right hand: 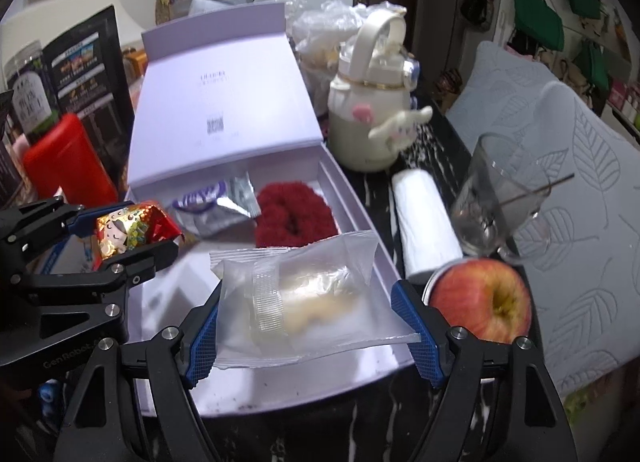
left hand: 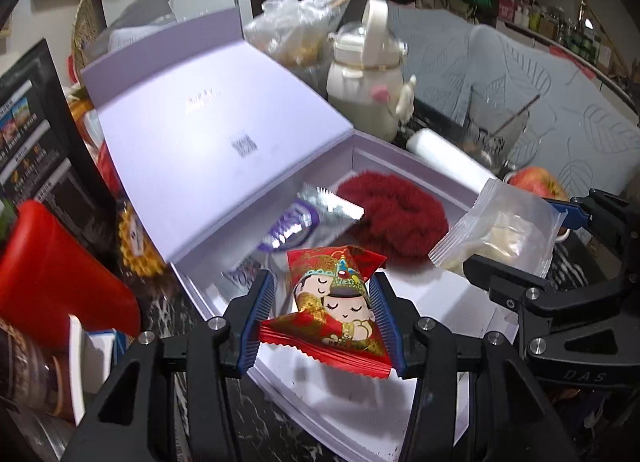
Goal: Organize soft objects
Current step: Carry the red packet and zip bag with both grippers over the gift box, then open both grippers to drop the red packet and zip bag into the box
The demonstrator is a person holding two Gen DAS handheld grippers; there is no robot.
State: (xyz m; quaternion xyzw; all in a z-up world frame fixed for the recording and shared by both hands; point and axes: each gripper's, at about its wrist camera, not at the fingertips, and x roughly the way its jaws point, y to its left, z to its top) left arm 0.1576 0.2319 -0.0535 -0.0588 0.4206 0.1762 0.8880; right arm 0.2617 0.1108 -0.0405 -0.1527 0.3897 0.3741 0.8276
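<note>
An open lilac box (left hand: 460,294) (right hand: 352,197) lies on the dark marble counter with its lid standing up behind. Inside lie a red fuzzy scrunchie (left hand: 396,217) (right hand: 294,213) and a silver-purple foil packet (left hand: 304,221) (right hand: 216,205). My left gripper (left hand: 320,310) (right hand: 132,238) is shut on a red cartoon-print packet (left hand: 336,302) (right hand: 128,234) over the box's near left part. My right gripper (right hand: 308,322) (left hand: 520,242) is shut on a clear plastic pastry packet (right hand: 304,298) (left hand: 504,234) above the box's near right part.
A cream kettle-shaped bottle (right hand: 372,113), a white roll (right hand: 424,221), a glass mug (right hand: 496,201) and an apple (right hand: 480,302) stand right of the box. A red container (left hand: 60,274) (right hand: 68,157) and a black menu stand (right hand: 88,69) crowd the left. Plastic bags (right hand: 320,33) sit behind.
</note>
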